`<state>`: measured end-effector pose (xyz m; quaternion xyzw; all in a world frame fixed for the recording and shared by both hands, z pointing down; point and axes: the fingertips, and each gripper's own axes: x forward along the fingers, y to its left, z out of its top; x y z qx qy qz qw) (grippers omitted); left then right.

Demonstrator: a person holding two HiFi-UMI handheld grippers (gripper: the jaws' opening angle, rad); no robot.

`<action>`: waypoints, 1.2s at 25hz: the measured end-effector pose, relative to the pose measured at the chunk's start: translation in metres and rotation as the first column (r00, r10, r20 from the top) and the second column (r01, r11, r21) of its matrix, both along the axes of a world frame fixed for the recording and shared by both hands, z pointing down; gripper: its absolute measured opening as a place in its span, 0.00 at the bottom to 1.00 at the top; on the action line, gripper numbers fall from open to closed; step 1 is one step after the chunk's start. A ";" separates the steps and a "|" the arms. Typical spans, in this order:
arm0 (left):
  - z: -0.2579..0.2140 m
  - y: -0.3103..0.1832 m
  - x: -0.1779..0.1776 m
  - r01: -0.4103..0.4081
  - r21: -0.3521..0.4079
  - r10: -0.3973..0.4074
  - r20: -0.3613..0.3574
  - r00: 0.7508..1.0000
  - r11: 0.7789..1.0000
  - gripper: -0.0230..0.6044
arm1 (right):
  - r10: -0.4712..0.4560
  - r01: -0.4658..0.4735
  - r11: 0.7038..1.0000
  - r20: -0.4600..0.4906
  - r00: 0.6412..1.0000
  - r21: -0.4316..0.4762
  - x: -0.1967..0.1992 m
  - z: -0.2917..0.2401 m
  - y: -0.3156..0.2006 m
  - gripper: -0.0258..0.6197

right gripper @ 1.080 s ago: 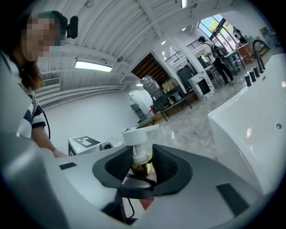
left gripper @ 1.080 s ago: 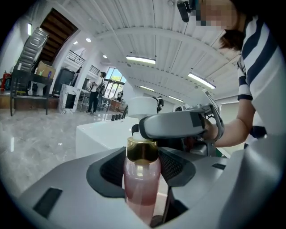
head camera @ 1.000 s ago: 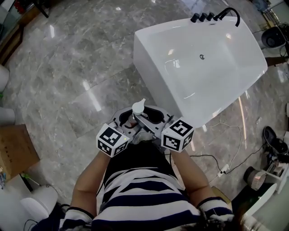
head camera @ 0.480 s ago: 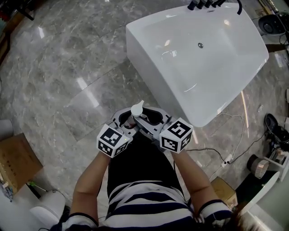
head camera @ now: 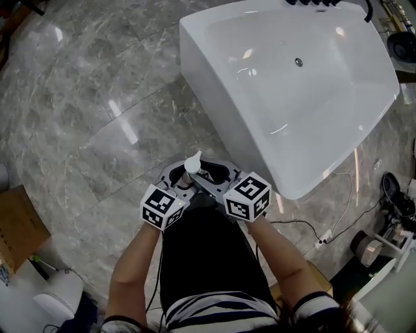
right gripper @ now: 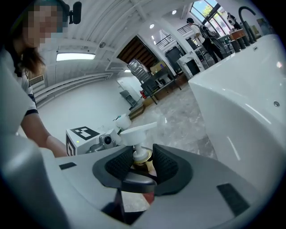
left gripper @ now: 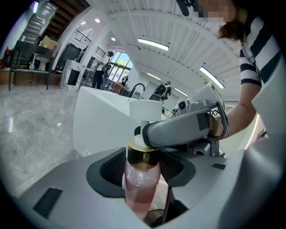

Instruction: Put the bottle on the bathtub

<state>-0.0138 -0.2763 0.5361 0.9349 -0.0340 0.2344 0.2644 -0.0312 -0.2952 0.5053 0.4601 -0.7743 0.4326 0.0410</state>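
A pump bottle [head camera: 193, 160] with pink liquid, a gold collar and a white pump head hangs above the floor between both grippers. My left gripper [head camera: 185, 174] is shut on the bottle's body [left gripper: 142, 179], whose gold collar shows just above the pads. My right gripper [head camera: 211, 174] comes in from the other side and is shut on the bottle's neck [right gripper: 141, 155] at the collar. In the left gripper view the right gripper's jaw crosses in front of the pump head. The white bathtub [head camera: 227, 123] stands just ahead and to the right, its near corner close to the grippers.
Black taps [head camera: 318, 3] sit on the tub's far rim. A cardboard box [head camera: 16, 224] lies at the left, a white object [head camera: 55, 296] at the bottom left. Cables [head camera: 325, 227] and equipment [head camera: 396, 208] lie on the grey marble floor right of the tub.
Both grippers keep their hold on the bottle. The view has shifted: the tub now looms larger and nearer, and the box has slid toward the left edge.
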 end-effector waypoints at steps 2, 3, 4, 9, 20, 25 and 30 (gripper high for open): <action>0.022 -0.001 0.002 0.009 -0.009 -0.009 0.017 1.000 1.000 0.39 | -0.005 0.005 1.000 -0.001 1.000 -0.014 0.002 0.022 -0.001 0.28; 0.032 0.000 0.001 0.013 -0.014 -0.012 0.029 1.000 1.000 0.39 | -0.010 0.010 1.000 -0.002 1.000 -0.021 0.000 0.032 0.000 0.28; 0.042 0.000 -0.001 0.015 -0.017 -0.014 0.041 0.999 1.000 0.39 | -0.013 0.013 1.000 -0.004 1.000 -0.027 -0.002 0.042 0.001 0.28; 0.096 -0.003 0.002 -0.011 -0.027 0.014 0.097 0.995 1.000 0.39 | -0.006 0.006 0.998 -0.011 1.000 -0.056 0.001 0.095 0.001 0.28; 0.196 -0.033 0.010 -0.021 -0.001 0.021 0.162 0.987 1.000 0.39 | 0.042 -0.042 0.994 -0.007 0.999 -0.097 0.013 0.196 -0.025 0.28; 0.240 -0.043 0.011 -0.060 0.044 0.049 0.208 0.977 0.997 0.39 | 0.038 -0.040 0.994 -0.023 0.999 -0.104 0.016 0.239 -0.035 0.27; 0.278 -0.049 0.014 -0.099 0.087 0.075 0.249 0.966 0.991 0.39 | 0.046 -0.052 0.993 -0.054 0.997 -0.107 0.020 0.277 -0.040 0.27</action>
